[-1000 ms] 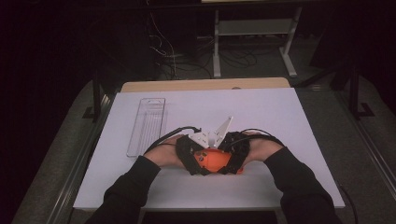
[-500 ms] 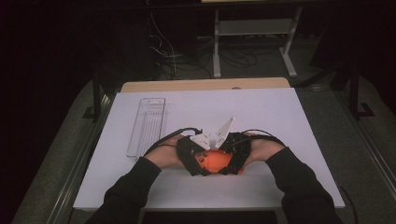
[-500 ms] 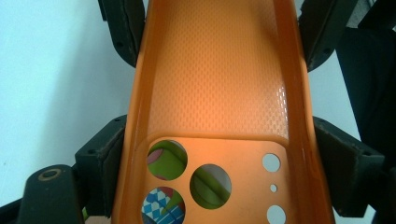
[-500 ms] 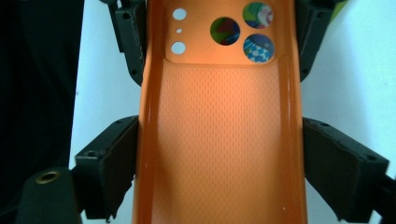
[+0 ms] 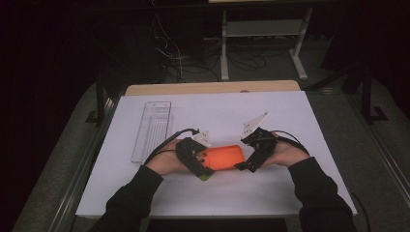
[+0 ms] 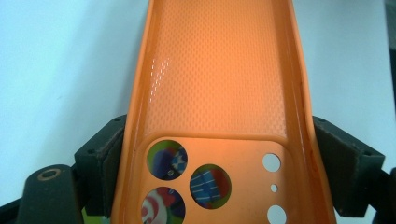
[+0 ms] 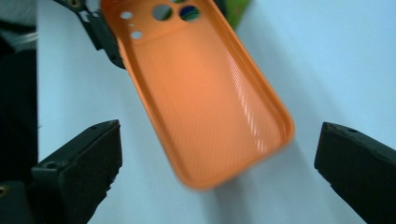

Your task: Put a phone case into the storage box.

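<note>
High view: fixed camera above person's side, looks forward and down, far enough to take in whole white table (image 5: 290,116), both forearms, dark room behind. Left gripper view: camera rides on left gripper (image 5: 196,157), looks along its jaws, very near, orange phone case (image 6: 215,93) close up. Right gripper view: rides on right gripper (image 7: 217,163), looks toward left gripper (image 7: 100,32), near. All three views share orange phone case (image 7: 205,102) and white table around it.

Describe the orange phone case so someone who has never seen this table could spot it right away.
On the white table, look near the front edge, between the person's two hands. The phone case lies there, its camera-hole end clamped in the left tongs. It is bright orange, unlike the clear plastic tray farther left.
</note>
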Motion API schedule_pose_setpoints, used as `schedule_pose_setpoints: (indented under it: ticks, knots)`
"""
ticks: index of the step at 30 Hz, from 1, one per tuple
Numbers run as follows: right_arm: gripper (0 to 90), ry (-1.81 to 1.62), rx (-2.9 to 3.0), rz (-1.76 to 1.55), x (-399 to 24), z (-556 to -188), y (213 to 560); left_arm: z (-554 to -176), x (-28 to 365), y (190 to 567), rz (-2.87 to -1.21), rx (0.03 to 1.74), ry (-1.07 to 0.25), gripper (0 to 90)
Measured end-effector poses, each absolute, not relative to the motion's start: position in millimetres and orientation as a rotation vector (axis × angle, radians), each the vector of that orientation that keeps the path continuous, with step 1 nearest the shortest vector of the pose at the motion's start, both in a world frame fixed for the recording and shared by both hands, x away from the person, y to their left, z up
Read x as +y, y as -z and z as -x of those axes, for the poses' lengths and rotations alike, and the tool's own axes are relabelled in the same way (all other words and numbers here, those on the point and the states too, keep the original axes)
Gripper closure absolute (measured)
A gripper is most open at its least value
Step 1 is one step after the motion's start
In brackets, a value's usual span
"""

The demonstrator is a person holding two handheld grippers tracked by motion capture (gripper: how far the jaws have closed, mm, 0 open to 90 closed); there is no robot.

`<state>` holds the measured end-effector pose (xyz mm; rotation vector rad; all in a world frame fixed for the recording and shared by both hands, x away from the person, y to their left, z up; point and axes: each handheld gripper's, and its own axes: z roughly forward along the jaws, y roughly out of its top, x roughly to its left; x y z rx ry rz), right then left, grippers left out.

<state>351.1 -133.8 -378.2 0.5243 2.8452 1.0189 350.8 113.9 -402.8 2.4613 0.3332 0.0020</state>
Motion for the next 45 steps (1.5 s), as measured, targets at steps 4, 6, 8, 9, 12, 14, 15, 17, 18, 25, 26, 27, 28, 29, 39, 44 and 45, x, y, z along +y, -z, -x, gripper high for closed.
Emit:
schedule_pose_setpoints:
  ticks: [4,6,8,9,12,14,15,17,18,25,26,27,28,29,39,44,45]
  knots:
    - [0.1,-1.087,2.762,-0.713,-142.3,-349.1,380.6,-352.3,117.7,401.8,-2.456,0.413,-0.038,15.8]
    - [0.1,-1.090,2.734,-0.754,-144.5,-349.0,383.5,-352.6,118.6,400.6,-2.459,0.451,-0.048,15.8]
    - [0.1,-1.109,2.705,-0.843,-147.4,-346.8,388.8,-353.8,120.0,398.9,-2.454,0.494,-0.059,15.8]
    - [0.1,-1.109,2.705,-0.843,-147.4,-346.8,388.8,-353.8,120.0,398.9,-2.454,0.494,-0.059,15.8]
    - [0.0,-1.133,2.644,-0.972,-153.0,-344.1,396.2,-354.6,120.7,399.5,-2.446,0.548,-0.080,15.7]
    - [0.0,-1.143,2.641,-0.988,-153.7,-343.5,398.7,-355.0,120.8,399.9,-2.441,0.558,-0.087,15.7]
    - [0.0,-1.148,2.631,-1.006,-154.2,-342.4,400.7,-355.8,121.3,399.4,-2.457,0.555,-0.092,15.7]
    - [0.0,-1.156,2.614,-1.037,-154.7,-340.1,404.8,-355.9,121.2,399.3,-2.453,0.570,-0.097,15.7]
    - [0.0,-1.166,2.579,-1.084,-154.2,-337.7,410.6,-355.6,120.9,399.5,-2.445,0.580,-0.090,15.7]
    - [0.0,-1.197,2.527,-1.158,-153.0,-336.3,419.7,-357.1,122.6,398.1,-2.445,0.592,-0.083,15.7]
    - [0.0,-1.209,2.525,-1.159,-153.7,-337.2,420.7,-357.3,123.0,398.1,-2.439,0.598,-0.082,15.7]
    - [0.0,-1.210,2.523,-1.168,-153.7,-337.4,421.1,-357.1,123.4,398.1,-2.436,0.604,-0.079,15.7]
    - [0.0,-1.193,2.519,-1.163,-153.8,-338.2,421.9,-358.6,125.0,397.0,-2.460,0.580,-0.083,15.7]
    - [0.0,-1.193,2.519,-1.163,-153.8,-338.2,421.9,-357.5,123.9,398.0,-2.433,0.609,-0.076,15.7]
    - [0.0,-1.093,2.515,-1.054,-149.7,-337.9,423.2,-357.8,124.0,397.0,-2.438,0.606,-0.069,15.7]
    - [0.0,-1.061,2.474,-0.981,-151.4,-338.0,422.3,-357.4,123.1,397.5,-2.430,0.609,-0.064,15.7]
    - [0.0,-1.068,2.470,-0.965,-151.5,-338.3,422.1,-357.4,123.0,397.5,-2.427,0.614,-0.064,15.7]
